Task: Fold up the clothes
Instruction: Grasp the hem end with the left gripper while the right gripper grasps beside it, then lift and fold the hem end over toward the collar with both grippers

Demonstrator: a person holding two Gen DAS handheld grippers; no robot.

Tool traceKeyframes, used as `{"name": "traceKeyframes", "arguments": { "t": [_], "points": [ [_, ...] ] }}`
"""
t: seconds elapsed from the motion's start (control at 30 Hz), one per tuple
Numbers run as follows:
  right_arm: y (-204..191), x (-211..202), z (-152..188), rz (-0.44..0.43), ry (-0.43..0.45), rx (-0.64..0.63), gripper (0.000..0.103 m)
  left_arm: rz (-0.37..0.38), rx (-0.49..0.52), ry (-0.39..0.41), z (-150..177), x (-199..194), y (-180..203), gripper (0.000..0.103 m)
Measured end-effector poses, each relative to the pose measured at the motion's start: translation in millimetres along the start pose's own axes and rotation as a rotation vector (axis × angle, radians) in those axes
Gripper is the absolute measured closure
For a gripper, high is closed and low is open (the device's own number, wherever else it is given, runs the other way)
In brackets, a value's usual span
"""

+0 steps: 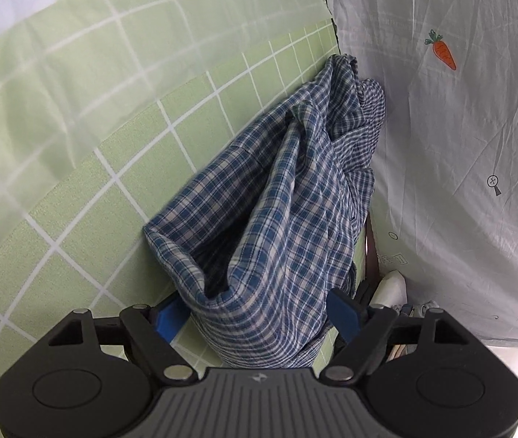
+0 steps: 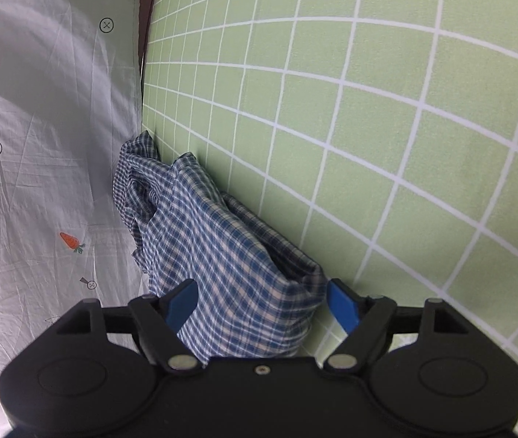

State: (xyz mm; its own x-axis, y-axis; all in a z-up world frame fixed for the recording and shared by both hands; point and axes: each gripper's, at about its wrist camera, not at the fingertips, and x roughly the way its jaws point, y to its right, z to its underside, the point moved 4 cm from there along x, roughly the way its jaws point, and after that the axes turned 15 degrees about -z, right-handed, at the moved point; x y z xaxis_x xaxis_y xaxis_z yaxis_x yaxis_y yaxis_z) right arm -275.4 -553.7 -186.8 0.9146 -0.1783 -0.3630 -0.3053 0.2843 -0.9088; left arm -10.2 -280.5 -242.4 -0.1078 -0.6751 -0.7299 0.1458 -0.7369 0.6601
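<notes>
Plaid shirt (image 1: 281, 197) bunched between both sets of spread-apart jaws on the green grid cloth (image 2: 405, 109), so I'd close left gripper (image 1: 259, 314) and right gripper (image 2: 262, 303) evenly before lifting.

We see soft, even daylight in both views, with no hard shadows. Right of the left gripper (image 1: 259, 314), a strip at the lower edge burns out to white glare. A hazy pale veil washes over the green checked cloth (image 1: 76, 219) up and left of it. Fisheye bending curves the grid lines strongly toward the rims, and the corners go black. Fabric nearest the right gripper (image 2: 263, 304) is slightly soft.
</notes>
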Motion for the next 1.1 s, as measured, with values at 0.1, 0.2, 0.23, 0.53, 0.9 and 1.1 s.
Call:
{"name": "traceKeyframes", "arguments": {
  "t": [0.1,0.2,0.23,0.53,0.9,1.1],
  "points": [
    [8,0,3,0.005,-0.018,0.025,0.024,0.003,-0.023,-0.007,-1,2,-4,0.021],
    [10,10,5,-0.025,-0.039,0.054,0.024,0.003,-0.034,-0.011,-3,4,-5,0.021],
    [9,14,5,-0.033,-0.043,0.054,0.024,0.006,-0.031,-0.012,-3,5,-4,0.021],
    [0,35,5,-0.047,-0.063,0.019,0.081,0.036,-0.025,-0.022,-4,7,1,0.085],
    [-21,-41,34,-0.041,-0.128,-0.170,0.092,0.107,-0.042,-0.082,55,-41,-23,0.095],
    [-3,-100,60,-0.042,-0.177,0.011,0.092,0.106,-0.208,-0.132,105,-75,-64,0.095]
  ]
}}
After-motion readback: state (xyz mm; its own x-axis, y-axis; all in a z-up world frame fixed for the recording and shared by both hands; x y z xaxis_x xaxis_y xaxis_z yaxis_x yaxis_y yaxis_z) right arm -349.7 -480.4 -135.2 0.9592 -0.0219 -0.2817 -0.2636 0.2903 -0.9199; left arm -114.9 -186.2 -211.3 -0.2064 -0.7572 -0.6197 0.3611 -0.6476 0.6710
